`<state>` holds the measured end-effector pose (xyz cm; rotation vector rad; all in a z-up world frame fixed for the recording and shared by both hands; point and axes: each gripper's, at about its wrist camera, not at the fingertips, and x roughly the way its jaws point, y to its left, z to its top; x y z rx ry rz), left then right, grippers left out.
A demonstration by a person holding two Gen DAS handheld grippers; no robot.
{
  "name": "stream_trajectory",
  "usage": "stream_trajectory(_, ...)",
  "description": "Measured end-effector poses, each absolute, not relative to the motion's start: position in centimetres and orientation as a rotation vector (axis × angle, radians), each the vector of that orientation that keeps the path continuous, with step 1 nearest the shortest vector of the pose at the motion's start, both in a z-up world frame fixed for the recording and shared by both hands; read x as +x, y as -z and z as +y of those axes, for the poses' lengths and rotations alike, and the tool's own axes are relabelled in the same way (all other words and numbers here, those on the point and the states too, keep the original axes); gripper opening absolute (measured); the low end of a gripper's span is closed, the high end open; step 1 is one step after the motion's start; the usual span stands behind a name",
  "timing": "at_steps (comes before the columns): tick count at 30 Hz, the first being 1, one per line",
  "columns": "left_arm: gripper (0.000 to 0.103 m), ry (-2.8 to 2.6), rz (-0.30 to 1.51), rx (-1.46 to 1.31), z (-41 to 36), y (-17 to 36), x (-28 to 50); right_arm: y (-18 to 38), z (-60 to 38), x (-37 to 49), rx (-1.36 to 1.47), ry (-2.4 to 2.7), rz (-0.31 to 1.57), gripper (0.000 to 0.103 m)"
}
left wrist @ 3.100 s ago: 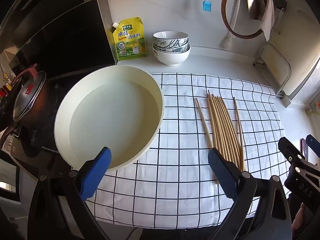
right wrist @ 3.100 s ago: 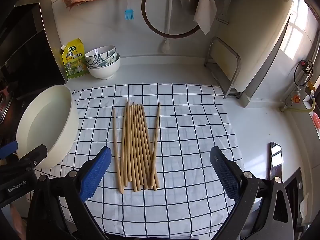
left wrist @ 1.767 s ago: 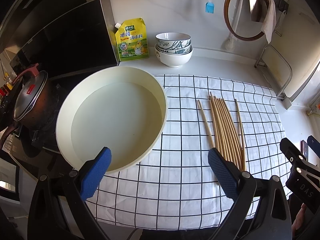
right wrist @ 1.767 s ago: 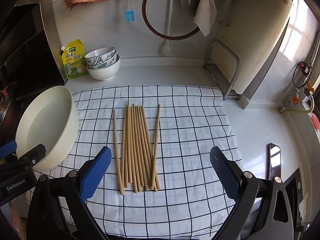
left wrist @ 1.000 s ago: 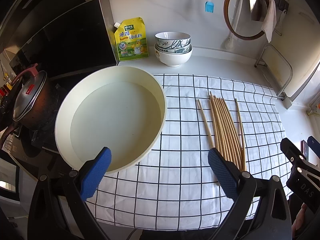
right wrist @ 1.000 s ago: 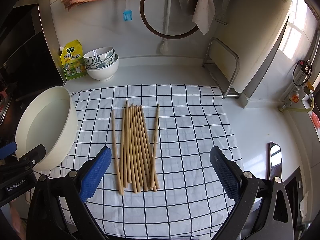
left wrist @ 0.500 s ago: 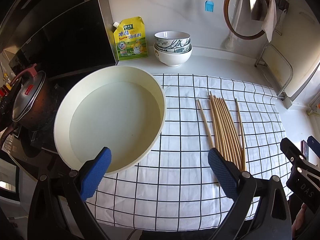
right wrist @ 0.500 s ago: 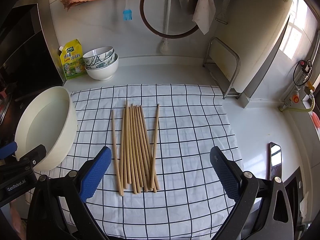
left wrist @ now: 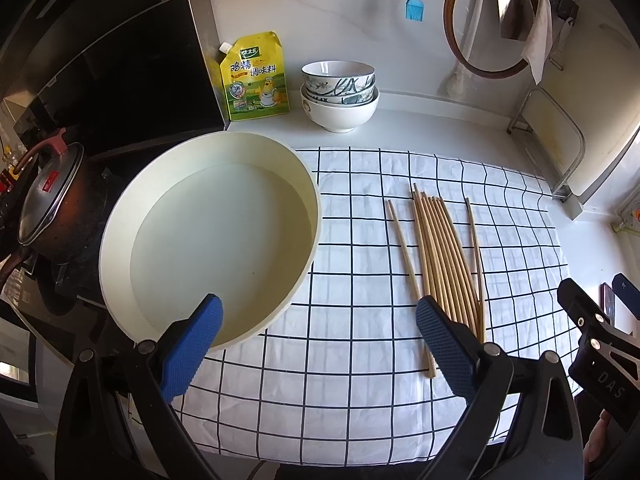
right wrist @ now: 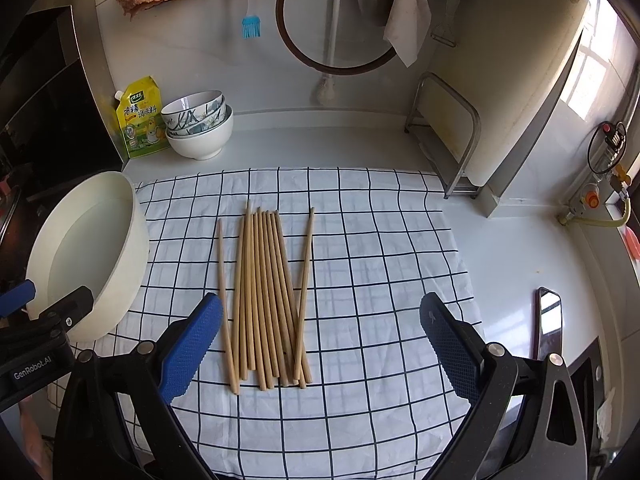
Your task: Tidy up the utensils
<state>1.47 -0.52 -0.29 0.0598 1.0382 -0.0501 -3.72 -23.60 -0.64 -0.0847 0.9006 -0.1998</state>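
Note:
Several wooden chopsticks [right wrist: 266,292] [left wrist: 442,256] lie side by side on a white cloth with a black grid [right wrist: 360,280] [left wrist: 360,272]. A cream round pan [left wrist: 208,248] [right wrist: 86,256] rests at the cloth's left edge, holding nothing. My left gripper [left wrist: 318,334] is open above the cloth's near edge, between the pan and the chopsticks. My right gripper [right wrist: 320,332] is open just above the near ends of the chopsticks, gripping nothing.
Stacked bowls [left wrist: 339,94] [right wrist: 198,128] and a yellow seasoning pouch [left wrist: 256,76] stand by the back wall. A dark lidded pot [left wrist: 48,204] sits on the stove at left. A metal rack with a cutting board [right wrist: 460,136] stands at right. A phone [right wrist: 550,328] lies on the counter.
Both grippers stay open with only slight drifting of the views. The chopsticks and the pan have not moved.

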Motion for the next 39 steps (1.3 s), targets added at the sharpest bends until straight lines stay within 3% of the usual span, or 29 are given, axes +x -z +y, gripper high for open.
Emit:
stream_trajectory(13,0.096,0.095,1.108,0.020,-3.5,3.2,3.1,3.1,-27.6,-2.2,-0.103,0.142,0.955,0.094)
stream_trajectory(39,0.096,-0.001,1.185,-0.002,-6.1,13.1,6.8,15.8,-30.7,5.6,-0.104,0.080,1.124,0.094)
